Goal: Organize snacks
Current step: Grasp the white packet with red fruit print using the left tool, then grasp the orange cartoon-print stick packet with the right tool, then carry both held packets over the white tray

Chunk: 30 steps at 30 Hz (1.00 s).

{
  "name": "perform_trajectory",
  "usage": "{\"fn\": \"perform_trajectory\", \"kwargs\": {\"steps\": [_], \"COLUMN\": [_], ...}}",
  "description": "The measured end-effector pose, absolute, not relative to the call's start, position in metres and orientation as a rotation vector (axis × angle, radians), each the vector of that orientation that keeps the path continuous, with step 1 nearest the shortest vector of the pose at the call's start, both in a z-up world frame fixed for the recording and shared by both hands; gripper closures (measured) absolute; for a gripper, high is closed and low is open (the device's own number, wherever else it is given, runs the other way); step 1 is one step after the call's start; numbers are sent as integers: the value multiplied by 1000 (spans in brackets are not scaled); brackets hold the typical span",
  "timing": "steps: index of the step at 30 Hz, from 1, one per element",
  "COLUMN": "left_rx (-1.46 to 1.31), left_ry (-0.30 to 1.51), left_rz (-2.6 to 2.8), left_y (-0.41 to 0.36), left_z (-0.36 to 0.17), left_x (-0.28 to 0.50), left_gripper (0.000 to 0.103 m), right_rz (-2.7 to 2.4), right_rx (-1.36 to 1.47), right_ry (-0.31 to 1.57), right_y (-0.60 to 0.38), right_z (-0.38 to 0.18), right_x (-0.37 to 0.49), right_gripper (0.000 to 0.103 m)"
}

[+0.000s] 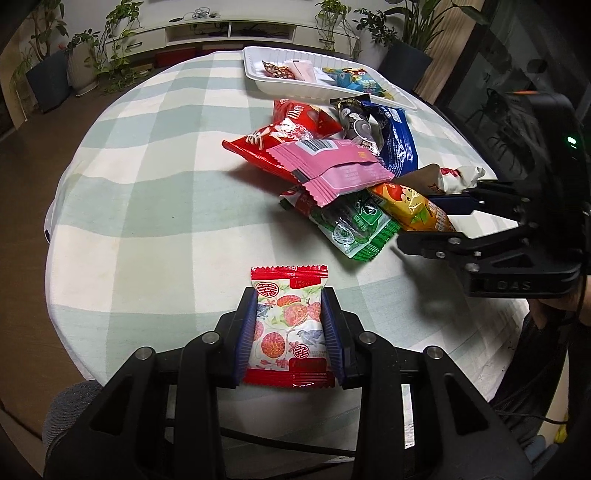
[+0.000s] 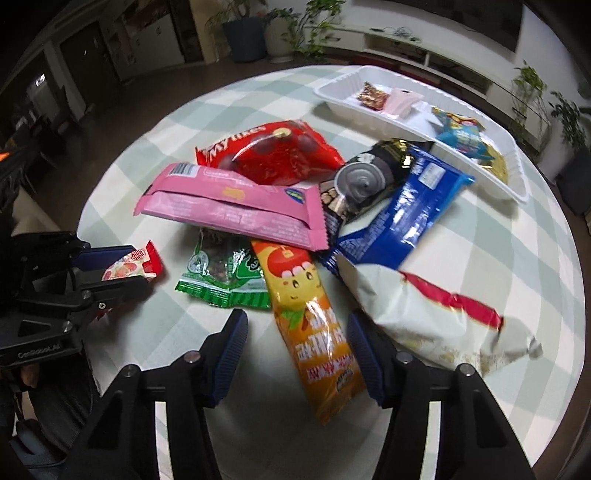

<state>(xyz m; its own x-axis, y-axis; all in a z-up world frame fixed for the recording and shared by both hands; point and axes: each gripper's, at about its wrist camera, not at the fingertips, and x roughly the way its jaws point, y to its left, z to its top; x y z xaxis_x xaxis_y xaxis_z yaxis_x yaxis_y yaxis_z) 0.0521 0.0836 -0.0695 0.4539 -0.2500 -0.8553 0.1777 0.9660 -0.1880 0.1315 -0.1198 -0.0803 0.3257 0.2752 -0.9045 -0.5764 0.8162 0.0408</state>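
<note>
My left gripper (image 1: pixel 289 295) is shut on a small red-and-white lychee candy packet (image 1: pixel 288 325), held above the near table edge; it also shows in the right wrist view (image 2: pixel 129 267). My right gripper (image 2: pixel 295 325) is open, its fingers on either side of an orange snack bar (image 2: pixel 314 332) that lies at the front of a pile: pink wafer pack (image 2: pixel 236 206), red bag (image 2: pixel 277 151), green packet (image 2: pixel 225 273), blue pack (image 2: pixel 399 218), black packet (image 2: pixel 365 181), white bag (image 2: pixel 424 314). A white tray (image 2: pixel 369 114) at the far side holds several small snacks.
The round table has a green-and-white checked cloth (image 1: pixel 155 192). Its left half in the left wrist view is bare cloth. Potted plants (image 1: pixel 48 70) and a low white cabinet (image 1: pixel 229 31) stand beyond the table. A grey chair (image 1: pixel 70 413) is at the near edge.
</note>
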Motion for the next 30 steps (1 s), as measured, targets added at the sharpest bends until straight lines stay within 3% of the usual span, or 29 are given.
{"fn": "perform_trajectory", "kwargs": {"steps": [4, 9, 30], "left_rx": [-78, -80, -157], "left_ry": [1068, 1065, 1046], "left_rz": [-268, -271, -373], "left_y": [84, 84, 86], "left_z": [-71, -72, -54], "left_x": [53, 54, 41], "left_gripper": [71, 71, 71], "right_rz": [568, 583, 630], "right_rx": [-335, -318, -5], "right_ry": [1123, 1126, 1051], "right_y": [-116, -119, -170], "right_z": [-83, -81, -50], "right_x": [134, 127, 83], "right_gripper": [56, 83, 88]}}
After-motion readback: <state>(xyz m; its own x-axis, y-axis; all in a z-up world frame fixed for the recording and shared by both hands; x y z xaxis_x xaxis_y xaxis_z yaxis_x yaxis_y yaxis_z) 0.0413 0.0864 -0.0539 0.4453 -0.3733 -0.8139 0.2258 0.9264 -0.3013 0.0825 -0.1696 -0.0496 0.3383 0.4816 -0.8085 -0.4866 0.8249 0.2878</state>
